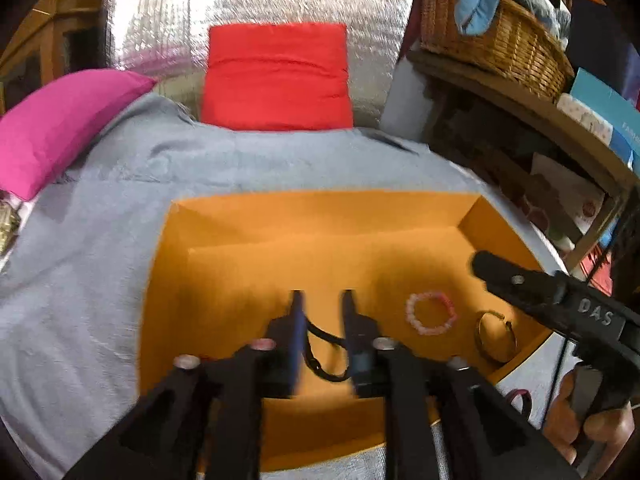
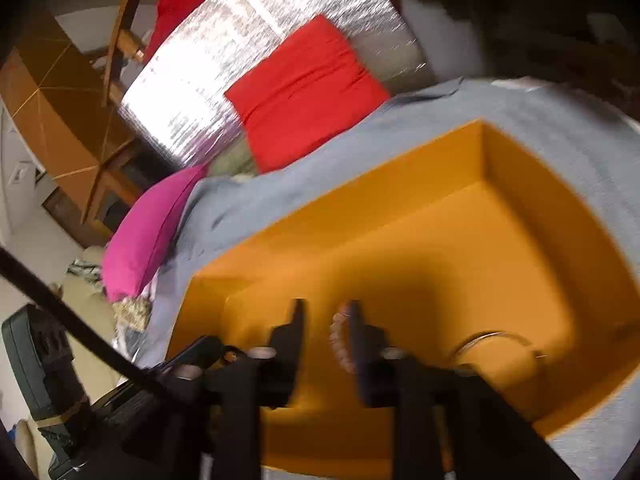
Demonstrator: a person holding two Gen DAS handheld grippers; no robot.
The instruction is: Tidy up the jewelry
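Blur softened the left wrist view: left claw [image 1: 322, 300] stood narrowly parted over one dark loop [image 1: 326, 354], pads apparently clear. Orange box [image 1: 248, 232] held three pieces, including pink bead bracelet [image 1: 431, 313] and gold bangle [image 1: 495, 336]. Right wrist view: right claw [image 2: 324, 312] stood parted, bracelet [image 2: 340, 340] half hidden against one finger; grip unclear.

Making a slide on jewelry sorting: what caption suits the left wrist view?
Left gripper open over a dark strap in the orange box, beside a pink bracelet and gold bangle.
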